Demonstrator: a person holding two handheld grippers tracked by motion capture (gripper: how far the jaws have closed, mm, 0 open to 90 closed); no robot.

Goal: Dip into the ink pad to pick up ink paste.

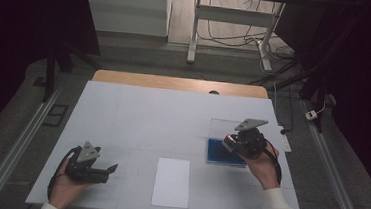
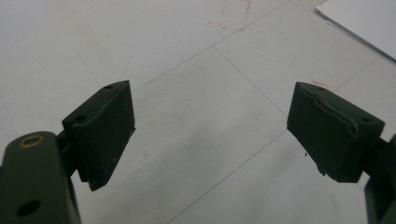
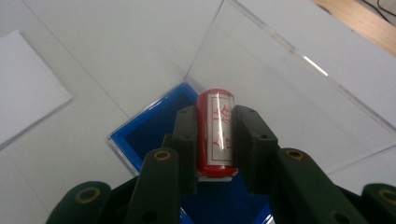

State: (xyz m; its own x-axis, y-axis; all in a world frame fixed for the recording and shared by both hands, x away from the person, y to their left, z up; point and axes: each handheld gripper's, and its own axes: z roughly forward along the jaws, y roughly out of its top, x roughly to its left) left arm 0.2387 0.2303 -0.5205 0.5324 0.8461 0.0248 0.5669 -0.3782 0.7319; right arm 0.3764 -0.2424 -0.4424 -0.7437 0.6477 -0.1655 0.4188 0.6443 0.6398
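Near the table's [image 1: 123,104] right edge, over the blue ink pad [image 3: 149,140], right gripper [image 3: 215,140] clamped on the red stamp [image 3: 215,133], best pressed down squarely; left gripper [image 2: 210,135] wide open, empty.

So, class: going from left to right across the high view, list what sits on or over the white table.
Left gripper → white sheet of paper → blue ink pad → right gripper, holding a red stamp.

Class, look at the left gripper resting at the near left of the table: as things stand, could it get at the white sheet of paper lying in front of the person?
Probably yes. The left gripper has its jaws open and empty, and only bare table lies between it and the white sheet of paper. The right gripper, holding the red stamp over the blue ink pad, is off to the side.
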